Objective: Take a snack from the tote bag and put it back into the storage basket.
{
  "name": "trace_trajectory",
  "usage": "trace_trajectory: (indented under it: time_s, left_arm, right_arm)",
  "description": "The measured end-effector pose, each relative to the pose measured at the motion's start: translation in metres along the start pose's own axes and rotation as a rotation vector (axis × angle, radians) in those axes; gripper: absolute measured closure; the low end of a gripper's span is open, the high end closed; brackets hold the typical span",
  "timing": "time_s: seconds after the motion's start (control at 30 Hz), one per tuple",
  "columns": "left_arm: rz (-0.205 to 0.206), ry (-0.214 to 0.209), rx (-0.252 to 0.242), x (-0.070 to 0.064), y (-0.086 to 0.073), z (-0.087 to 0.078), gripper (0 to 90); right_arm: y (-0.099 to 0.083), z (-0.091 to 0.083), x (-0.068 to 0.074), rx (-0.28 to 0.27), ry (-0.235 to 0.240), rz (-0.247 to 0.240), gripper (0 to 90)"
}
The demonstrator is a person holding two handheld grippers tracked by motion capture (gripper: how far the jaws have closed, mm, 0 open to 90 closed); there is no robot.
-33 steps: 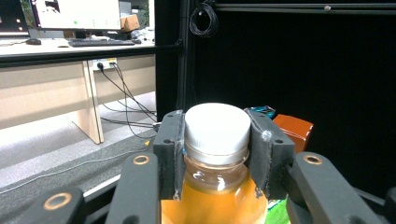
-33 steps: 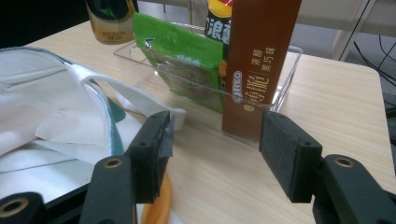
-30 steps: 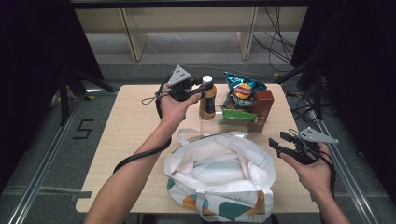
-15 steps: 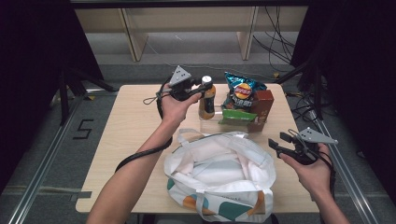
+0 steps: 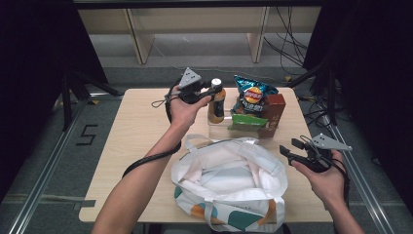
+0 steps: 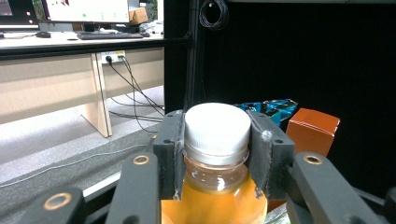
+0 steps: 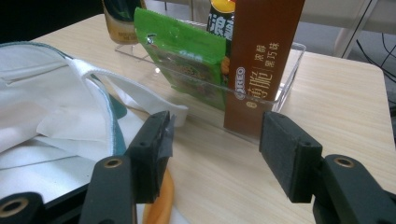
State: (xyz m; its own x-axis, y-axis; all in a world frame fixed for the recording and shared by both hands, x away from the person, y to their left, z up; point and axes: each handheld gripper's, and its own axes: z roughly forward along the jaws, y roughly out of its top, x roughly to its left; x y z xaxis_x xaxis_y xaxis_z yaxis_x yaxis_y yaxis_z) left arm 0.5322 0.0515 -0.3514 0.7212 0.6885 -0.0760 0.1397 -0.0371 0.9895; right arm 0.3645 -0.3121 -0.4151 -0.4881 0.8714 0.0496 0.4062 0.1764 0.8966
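Nothing moved: left hand-held gripper (image 6: 215, 158) clamps bottle (image 6: 215, 186) neck; right hand-held gripper (image 7: 212, 154) wide, empty

A: Where is there free room?

B: The left half of the light wooden table (image 5: 131, 141) lies bare, from near edge to far edge.

A: And on the right?

B: The white cloth tote bag (image 5: 229, 185) fills the near middle. Behind it, the clear plastic tray (image 7: 285, 74) holds a brown carton (image 5: 275, 109), a green packet (image 7: 187, 60) and a blue crisp bag (image 5: 251, 92), packed close. A narrow strip runs between bag and tray.
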Motion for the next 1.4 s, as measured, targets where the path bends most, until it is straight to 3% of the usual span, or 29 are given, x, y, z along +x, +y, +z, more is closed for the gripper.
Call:
trace_trajectory:
  time_s: [1.4]
  left_arm:
    - [-0.015,0.018,0.054,0.003,-0.018,0.017,59.0]
  right_arm:
    - [-0.002,0.0,0.003,0.03,-0.005,0.022,44.3]
